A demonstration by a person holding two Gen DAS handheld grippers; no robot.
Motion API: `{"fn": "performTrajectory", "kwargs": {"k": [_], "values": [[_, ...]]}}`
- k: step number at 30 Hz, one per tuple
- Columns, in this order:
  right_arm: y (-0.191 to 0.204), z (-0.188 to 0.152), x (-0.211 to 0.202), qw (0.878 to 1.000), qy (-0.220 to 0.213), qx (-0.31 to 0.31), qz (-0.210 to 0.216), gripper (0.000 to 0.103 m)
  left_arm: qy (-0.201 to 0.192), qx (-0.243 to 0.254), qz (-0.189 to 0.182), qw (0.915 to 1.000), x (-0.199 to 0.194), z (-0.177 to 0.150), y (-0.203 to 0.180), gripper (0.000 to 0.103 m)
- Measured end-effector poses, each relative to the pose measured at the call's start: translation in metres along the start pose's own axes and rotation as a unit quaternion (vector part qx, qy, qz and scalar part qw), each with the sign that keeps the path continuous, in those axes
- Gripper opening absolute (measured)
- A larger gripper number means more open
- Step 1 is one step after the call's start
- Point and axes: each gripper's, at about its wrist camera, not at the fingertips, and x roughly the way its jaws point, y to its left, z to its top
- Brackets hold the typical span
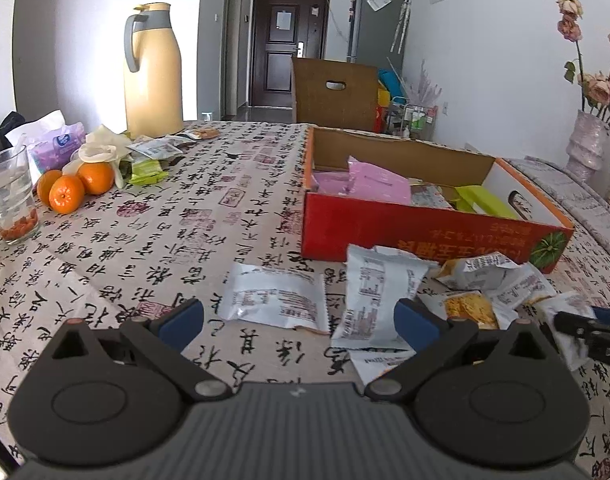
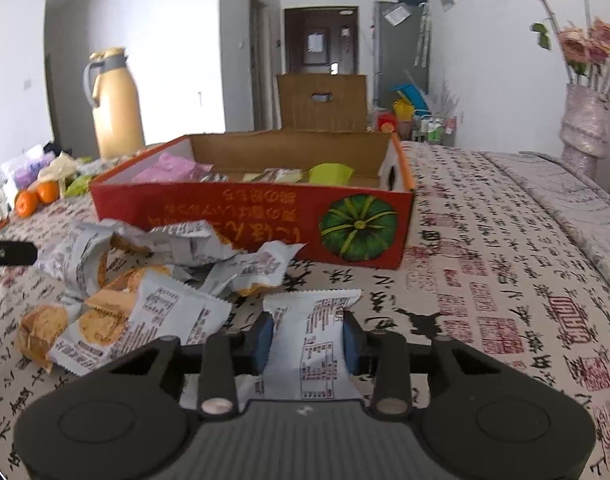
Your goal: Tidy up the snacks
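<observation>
Right tongs (image 2: 308, 340): clenched on white snack packet (image 2: 311, 344), its long axis along the fingers, pointing at the box.
Red box (image 2: 265, 216): straight ahead, mid-worktop, near wall facing.
Left tongs (image 1: 299, 320): released, empty; loose packets (image 1: 275, 298) just ahead.
Nearer hand: right.

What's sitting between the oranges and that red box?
Only bare patterned tablecloth, in the left wrist view: nothing lies between the oranges and the red box.
</observation>
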Motion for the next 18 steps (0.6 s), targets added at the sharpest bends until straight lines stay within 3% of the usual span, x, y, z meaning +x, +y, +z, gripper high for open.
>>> {"fn": "performTrajectory", "kwargs": {"k": [6, 18], "values": [[-0.012, 0.001, -0.008, 0.999, -0.022, 0.027, -0.018, 0.035, 0.004, -0.006, 0.011, 0.9999, 0.006, 0.004, 0.008, 0.103], [-0.028, 0.007, -0.008, 0.998, -0.042, 0.041, -0.038, 0.035, 0.049, -0.008, 0.042, 0.9979, 0.049, 0.017, 0.017, 0.103]]}}
